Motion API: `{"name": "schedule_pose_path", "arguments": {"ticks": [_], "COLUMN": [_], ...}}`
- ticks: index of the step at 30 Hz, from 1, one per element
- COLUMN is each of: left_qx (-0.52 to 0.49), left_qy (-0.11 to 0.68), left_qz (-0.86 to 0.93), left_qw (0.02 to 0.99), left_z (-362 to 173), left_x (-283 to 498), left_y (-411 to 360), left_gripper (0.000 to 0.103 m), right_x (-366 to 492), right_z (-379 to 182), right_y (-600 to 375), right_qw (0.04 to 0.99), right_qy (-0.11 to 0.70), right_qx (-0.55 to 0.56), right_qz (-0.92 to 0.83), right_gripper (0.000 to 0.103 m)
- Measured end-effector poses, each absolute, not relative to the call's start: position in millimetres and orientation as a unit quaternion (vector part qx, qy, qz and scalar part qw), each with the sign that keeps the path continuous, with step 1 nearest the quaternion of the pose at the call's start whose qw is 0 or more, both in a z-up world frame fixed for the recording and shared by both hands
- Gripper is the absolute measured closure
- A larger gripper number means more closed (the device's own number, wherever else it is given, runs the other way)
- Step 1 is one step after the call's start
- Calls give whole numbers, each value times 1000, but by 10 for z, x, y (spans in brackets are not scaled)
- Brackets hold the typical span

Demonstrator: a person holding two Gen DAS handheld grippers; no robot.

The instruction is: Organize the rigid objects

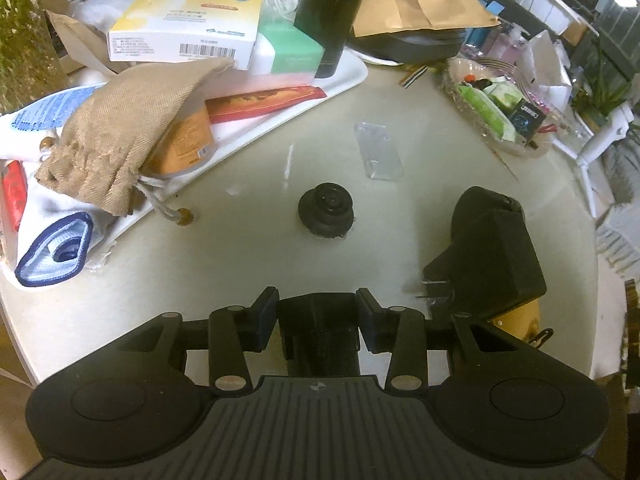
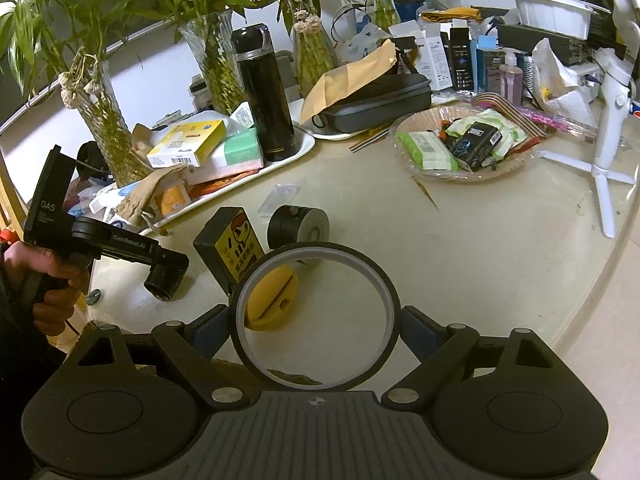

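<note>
The right gripper [image 2: 316, 336] grips a black tape roll [image 2: 316, 316] above the table [image 2: 500, 280]; the left gripper [image 1: 317, 320] is closed on a black cylinder [image 1: 320, 336].

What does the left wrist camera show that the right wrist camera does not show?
Only the left wrist view: the left claw head-on, shut on a black cylinder, and a black knob.
Only the right wrist view: the right claw shut on a black ring, and plant vases.
Both: the black flask, yellow box and white tray.
</note>
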State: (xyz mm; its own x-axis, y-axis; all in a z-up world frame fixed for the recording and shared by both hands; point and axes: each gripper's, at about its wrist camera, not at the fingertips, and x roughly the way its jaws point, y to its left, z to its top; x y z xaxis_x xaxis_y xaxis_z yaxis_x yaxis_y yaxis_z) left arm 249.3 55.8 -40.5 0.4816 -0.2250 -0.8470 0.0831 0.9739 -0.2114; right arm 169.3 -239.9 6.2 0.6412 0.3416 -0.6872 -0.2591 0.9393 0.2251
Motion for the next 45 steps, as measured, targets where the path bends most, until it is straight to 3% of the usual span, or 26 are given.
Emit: {"name": "schedule_pose_path", "arguments": {"ticks": [11,15,20,25,30,45], "left_qx": [-64,-58,10,32,-59,-104], "left_qy": [472,414,276,221,225,278], "left_qz": [-94,-119,-174,-186,-204,-180], "left_qw": [874,901,945,957,951,938], "left_z": [-302,-111,187,267,291,360], "left_x": [2433,2281,1849,1638,1713,1478], "left_y": [513,462,246,127,305,399], "left_gripper": [63,63,63,63,63,63], "right_x": [1670,1646,1626,1631,1634,1482], "right_z": [79,89,98,92,85,155], "right_y": [-2442,-2454,-2441,-2423,-2404,-2385], "right_qw": [906,908,909,908,907,909], "right_qy": [386,381,379,381,382,368], "right_qx": [58,58,55,52,48,54], "right_qz": [161,163,167,168,168,185], "right_gripper": [12,12,12,12,12,12]}}
